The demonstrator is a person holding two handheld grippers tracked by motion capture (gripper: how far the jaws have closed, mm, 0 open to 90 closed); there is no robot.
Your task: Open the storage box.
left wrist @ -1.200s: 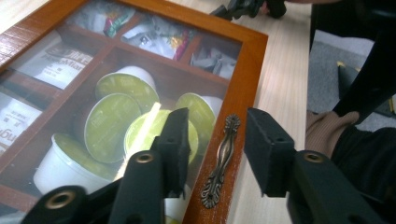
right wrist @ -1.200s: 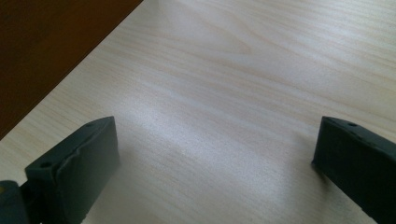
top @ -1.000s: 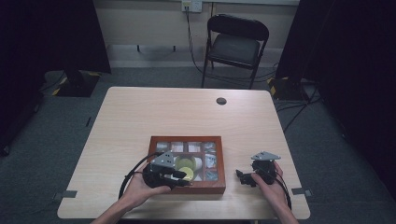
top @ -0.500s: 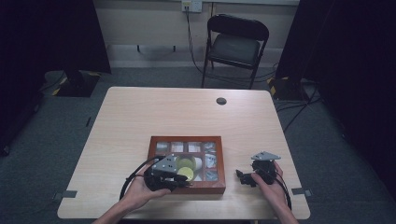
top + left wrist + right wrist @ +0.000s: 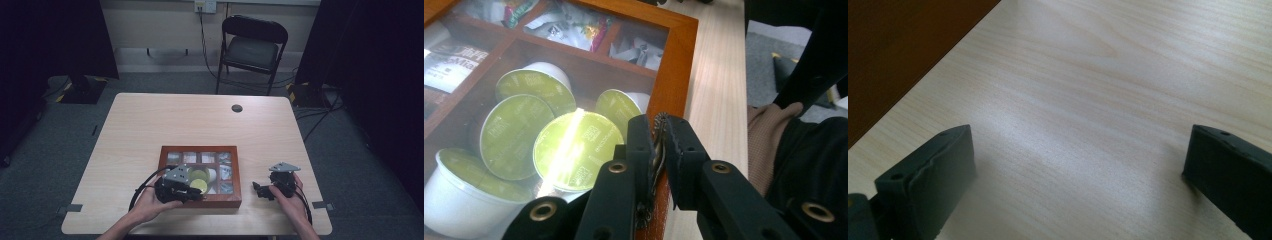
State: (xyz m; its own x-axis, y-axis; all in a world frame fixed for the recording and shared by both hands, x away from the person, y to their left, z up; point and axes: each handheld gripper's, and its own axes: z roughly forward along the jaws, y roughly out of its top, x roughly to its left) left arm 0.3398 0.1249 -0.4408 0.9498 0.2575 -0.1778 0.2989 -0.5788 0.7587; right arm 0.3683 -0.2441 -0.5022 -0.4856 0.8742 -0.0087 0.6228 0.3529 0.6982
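Box point(image 5: 200, 201) of red-brown wood sits on the table point(image 5: 200, 125) near its front edge, a little right of the middle, at about 6 o'clock from the small dark disc point(image 5: 237, 108) on the far part of the tabletop. Its glass lid point(image 5: 549, 75) is down, and through the panes the compartments show: green-topped white capsules point(image 5: 574, 150) piled in a large compartment, paper sachets point(image 5: 569, 25) in the smaller cells along the far side. A small metal knob point(image 5: 658, 145) stands on the lid's front frame.

Left gripper point(image 5: 192, 192) lies at the box's near edge, at about 7 o'clock from the box's centre in the high view, held in the person's left hand point(image 5: 150, 205). Its jaws have just been closing and now pinch the knob between their pads; in the left gripper view the knob's ridged edge shows in the thin slot between the two black jaws, with the frame right under them.

Right gripper point(image 5: 257, 190) rests on bare table at 3 o'clock from the box, just beside it but apart, held in the right hand point(image 5: 290, 202) with its grey plate on top. Its jaws are spread wide with nothing between them; in the right gripper view the pale wood grain runs between them and the box's dark side fills the upper left corner.

Behind the table, at 12 o'clock, a black folding chair point(image 5: 252, 50) stands against the wall.
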